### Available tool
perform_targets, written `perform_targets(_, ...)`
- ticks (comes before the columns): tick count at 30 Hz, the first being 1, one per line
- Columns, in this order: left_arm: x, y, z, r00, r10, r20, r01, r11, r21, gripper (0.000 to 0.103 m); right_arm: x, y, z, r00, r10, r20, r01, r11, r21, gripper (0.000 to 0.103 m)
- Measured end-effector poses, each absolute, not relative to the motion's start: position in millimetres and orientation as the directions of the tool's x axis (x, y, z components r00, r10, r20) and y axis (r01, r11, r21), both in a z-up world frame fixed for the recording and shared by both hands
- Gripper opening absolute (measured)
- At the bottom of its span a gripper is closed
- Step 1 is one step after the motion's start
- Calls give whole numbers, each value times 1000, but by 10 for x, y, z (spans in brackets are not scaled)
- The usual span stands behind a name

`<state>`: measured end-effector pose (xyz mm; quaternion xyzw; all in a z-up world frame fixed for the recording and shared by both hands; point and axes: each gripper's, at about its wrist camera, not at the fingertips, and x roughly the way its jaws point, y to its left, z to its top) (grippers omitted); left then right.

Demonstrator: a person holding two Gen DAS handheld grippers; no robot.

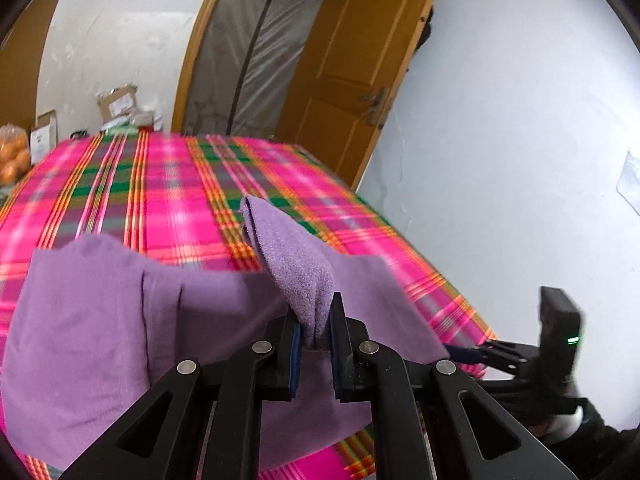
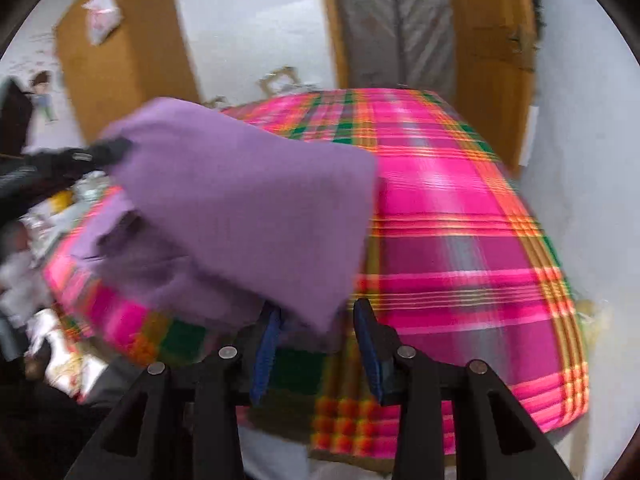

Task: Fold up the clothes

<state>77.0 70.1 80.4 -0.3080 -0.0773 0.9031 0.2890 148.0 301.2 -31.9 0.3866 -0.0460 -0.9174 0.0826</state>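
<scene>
The soft purple fleece garment (image 1: 100, 332) hung above the table, a bunched corner of it standing up between the blue-padded fingers of the left gripper (image 1: 314, 334), which were pinched tight on it. The right gripper (image 2: 316, 332) had its jaws set wide, with a lower corner of the purple cloth drooping into the gap; whether a pad touched it could not be told through the blur. The pink, green and orange plaid tablecloth (image 1: 168, 196) covered the table beneath. Behind stood a brown wooden door (image 1: 352, 64), a grey plastic sheet across the doorway (image 1: 256, 40), white walls and cardboard boxes (image 1: 118, 102). Clutter at the left of the right wrist view was too smeared to name.
</scene>
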Motion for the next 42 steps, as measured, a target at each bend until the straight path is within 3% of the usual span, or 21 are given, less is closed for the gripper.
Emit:
perform_targets(3, 782, 677, 778, -646, 561, -517, -470, -827, -309, 12, 1495, 3139, -309, -698, -171, -696, 56, -981, 185, 30)
perform_targets(13, 643, 539, 131, -580, 495, -647, -367, -868, -335, 12, 1535, 3082, -317, -682, -138, -718, 77, -990, 117, 30)
perform_targets(27, 760, 579, 171, -614, 433, -660, -374, -896, -240, 12, 1433, 3106, -256, -674, -154, -722, 91, -988, 126, 31)
perform_targets(42, 756, 589, 82, -606, 421, -675, -377, -899, -222, 12, 1452, 3109, -277, -645, -183, -742, 141, -983, 119, 31)
